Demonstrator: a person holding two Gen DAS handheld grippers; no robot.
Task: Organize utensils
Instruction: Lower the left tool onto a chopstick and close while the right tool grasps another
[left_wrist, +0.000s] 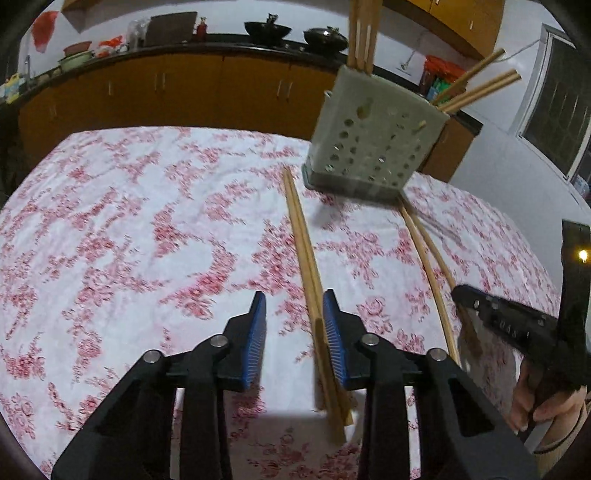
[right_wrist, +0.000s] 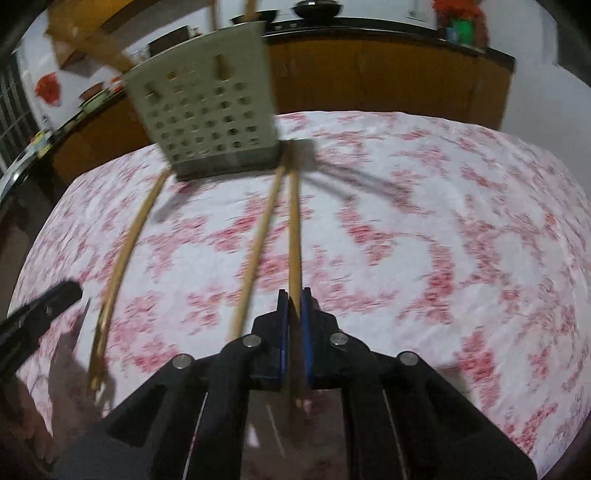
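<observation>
A grey perforated utensil holder (left_wrist: 373, 144) stands on the floral tablecloth with several wooden chopsticks sticking out of it; it also shows in the right wrist view (right_wrist: 210, 107). My left gripper (left_wrist: 294, 306) is open, with a pair of chopsticks (left_wrist: 301, 240) lying on the cloth between its blue pads, close to the right pad. Another pair of chopsticks (left_wrist: 428, 254) lies further right. My right gripper (right_wrist: 294, 295) is shut on one chopstick (right_wrist: 294, 236). A second chopstick (right_wrist: 258, 243) lies just left of it, and the left pair (right_wrist: 125, 254) lies near the left gripper's finger (right_wrist: 48, 302).
The round table (left_wrist: 110, 229) has a pink floral cloth. Behind it runs a counter (left_wrist: 184, 85) with brown cabinets, pans and bowls. A window (left_wrist: 554, 118) is at the right. A hand holds the right gripper (left_wrist: 517, 332) at the table's right front.
</observation>
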